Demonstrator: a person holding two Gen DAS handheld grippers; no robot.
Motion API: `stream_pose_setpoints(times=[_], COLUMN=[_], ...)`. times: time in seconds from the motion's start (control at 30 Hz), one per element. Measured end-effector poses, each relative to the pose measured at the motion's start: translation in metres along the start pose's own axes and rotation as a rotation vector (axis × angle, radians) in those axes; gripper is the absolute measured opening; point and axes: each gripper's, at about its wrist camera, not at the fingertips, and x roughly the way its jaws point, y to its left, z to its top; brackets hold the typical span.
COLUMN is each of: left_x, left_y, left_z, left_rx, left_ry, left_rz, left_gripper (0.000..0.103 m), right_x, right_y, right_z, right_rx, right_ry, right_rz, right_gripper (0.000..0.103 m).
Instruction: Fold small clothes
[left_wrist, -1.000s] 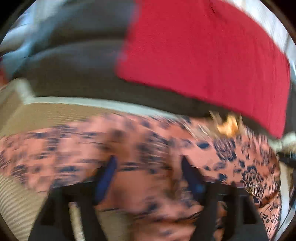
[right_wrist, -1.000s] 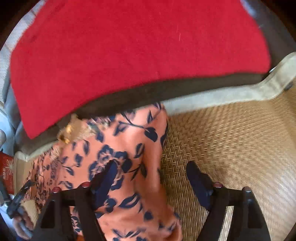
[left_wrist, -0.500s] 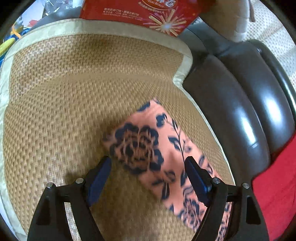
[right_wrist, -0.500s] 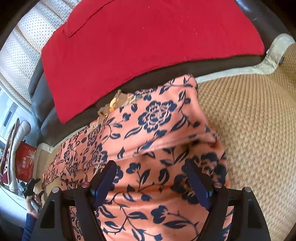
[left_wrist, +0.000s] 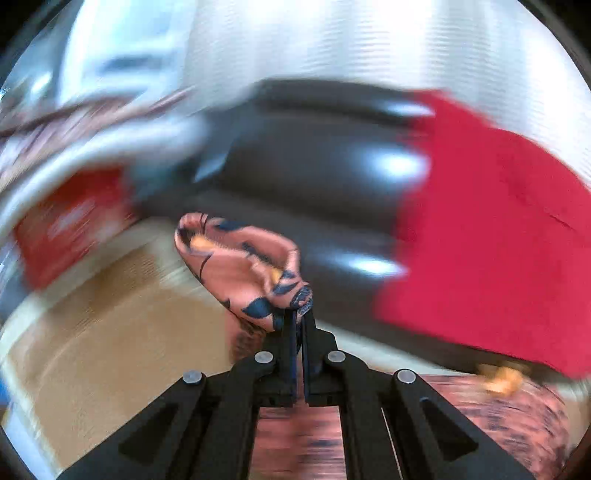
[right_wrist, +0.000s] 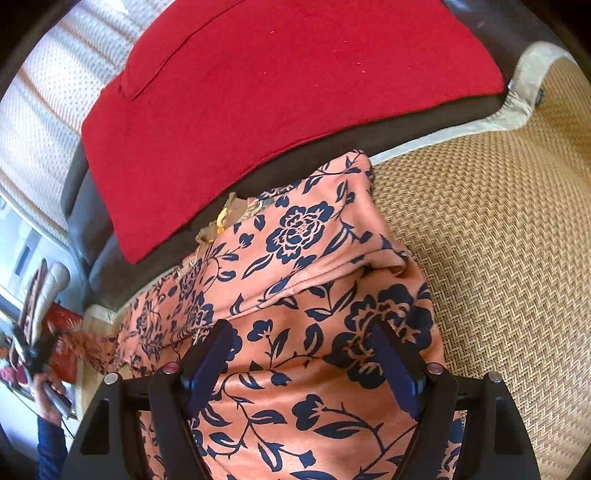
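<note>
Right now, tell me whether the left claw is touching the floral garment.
Touching. The left wrist view shows the left claw just closed, its jaws shut on a bunched fold of the floral garment, lifting it off the woven mat.

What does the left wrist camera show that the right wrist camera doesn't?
Only the left wrist view shows the left gripper up close: its fingers have just closed on a bunched end of the floral garment, lifted off the woven mat. That picture is blurred.

Only the right wrist view shows the right gripper, fingers apart over the garment lying spread and partly folded, plus a person's hand at the far left.

Both show the garment, the mat, the red cloth and the dark sofa.
</note>
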Motion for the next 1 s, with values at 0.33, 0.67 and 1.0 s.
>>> stream_pose_setpoints(times=[0.33, 0.67, 1.0], left_x=[0.007, 0.044, 0.042], left_y=[-0.259, -0.069, 0.016], left_z=[-0.083, -0.123, -0.126], left_rx=[0.274, -0.052, -0.166], left_ry=[0.252, 0.337, 0.325], left_rz=[-0.526, -0.146, -0.056], left_gripper=[0.053, 0.062, 0.062], right_x=[-0.021, 0.066, 0.109], right_y=[-0.013, 0.033, 0.137], right_z=[0.013, 0.053, 0.06], right_rx=[0.108, 0.101, -0.324], right_ry=[-0.038, 0.157, 0.248], right_rz=[0.117, 0.252, -0.058], right_gripper=[0.088, 0.091, 0.014])
